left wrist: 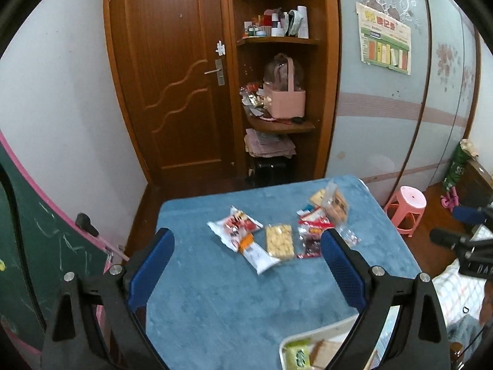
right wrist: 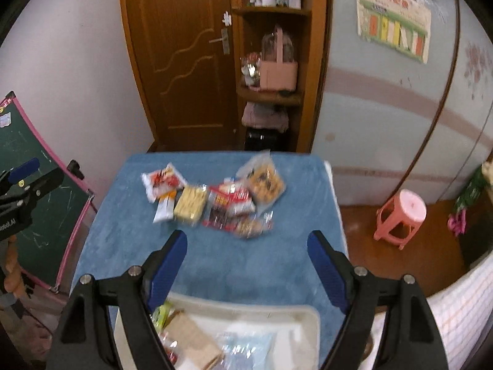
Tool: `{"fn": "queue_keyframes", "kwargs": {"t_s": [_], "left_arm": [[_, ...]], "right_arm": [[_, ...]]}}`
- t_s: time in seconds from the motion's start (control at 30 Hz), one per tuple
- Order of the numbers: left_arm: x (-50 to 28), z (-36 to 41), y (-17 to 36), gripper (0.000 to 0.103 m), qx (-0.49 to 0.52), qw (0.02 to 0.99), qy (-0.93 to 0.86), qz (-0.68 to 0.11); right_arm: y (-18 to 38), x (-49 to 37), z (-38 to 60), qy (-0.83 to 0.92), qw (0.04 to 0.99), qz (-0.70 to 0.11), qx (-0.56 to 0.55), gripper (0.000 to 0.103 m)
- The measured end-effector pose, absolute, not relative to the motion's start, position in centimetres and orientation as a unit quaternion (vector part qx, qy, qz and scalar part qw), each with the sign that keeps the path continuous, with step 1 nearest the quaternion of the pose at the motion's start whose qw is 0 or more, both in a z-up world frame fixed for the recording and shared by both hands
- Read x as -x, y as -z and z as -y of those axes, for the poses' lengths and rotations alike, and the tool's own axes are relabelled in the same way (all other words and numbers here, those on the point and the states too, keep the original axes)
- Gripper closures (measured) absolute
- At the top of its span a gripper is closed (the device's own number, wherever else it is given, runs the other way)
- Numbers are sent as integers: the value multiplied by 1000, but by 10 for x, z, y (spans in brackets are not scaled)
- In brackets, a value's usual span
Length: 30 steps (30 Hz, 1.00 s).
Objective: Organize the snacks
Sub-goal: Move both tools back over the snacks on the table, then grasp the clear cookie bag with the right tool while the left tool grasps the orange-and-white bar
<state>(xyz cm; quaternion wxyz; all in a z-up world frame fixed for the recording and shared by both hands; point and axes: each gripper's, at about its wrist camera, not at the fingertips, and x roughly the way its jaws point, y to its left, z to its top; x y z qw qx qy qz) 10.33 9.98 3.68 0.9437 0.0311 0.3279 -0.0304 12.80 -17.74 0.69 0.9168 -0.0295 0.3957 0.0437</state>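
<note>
Several snack packets lie loose on a table under a blue cloth (left wrist: pixel 215 302) (right wrist: pixel 234 265): a white and red packet (left wrist: pixel 234 224) (right wrist: pixel 162 180), a clear pack of yellow crackers (left wrist: pixel 279 240) (right wrist: pixel 190 204), red packets (left wrist: pixel 313 231) (right wrist: pixel 229 203) and a bag of biscuits (left wrist: pixel 336 205) (right wrist: pixel 266 182). A white tray (right wrist: pixel 303 317) (left wrist: pixel 320 334) at the near edge holds a green packet (left wrist: pixel 297 354), a brown packet (right wrist: pixel 192 343) and a pale blue one (right wrist: pixel 249 351). My left gripper (left wrist: pixel 248 240) hangs open above the table, empty. My right gripper (right wrist: pixel 248 240) stands open over the tray, empty.
A wooden door (left wrist: pixel 172 77) and open shelves with a pink basket (left wrist: pixel 285 98) stand behind the table. A green chalkboard (right wrist: pixel 37 215) leans at the left. A pink stool (right wrist: pixel 402 212) stands on the wooden floor at the right. The other gripper shows at each view's edge.
</note>
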Motion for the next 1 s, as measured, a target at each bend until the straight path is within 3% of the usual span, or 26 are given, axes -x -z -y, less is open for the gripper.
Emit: {"fn": "queue_keyframes", "kwargs": {"t_s": [0.23, 0.43, 0.67, 1.0], "left_arm": [[-157, -105, -41, 8, -30, 934, 23, -356], [-217, -102, -16, 8, -22, 918, 11, -395], [-282, -99, 61, 8, 25, 887, -15, -461], [-315, -78, 175, 8, 36, 842, -47, -536]], "right_arm": [[-23, -190, 174, -46, 912, -406, 32, 22], [1, -252, 162, -60, 900, -430, 41, 22], [59, -324, 156, -34, 886, -462, 24, 22], [148, -392, 163, 26, 858, -513, -19, 23]]}}
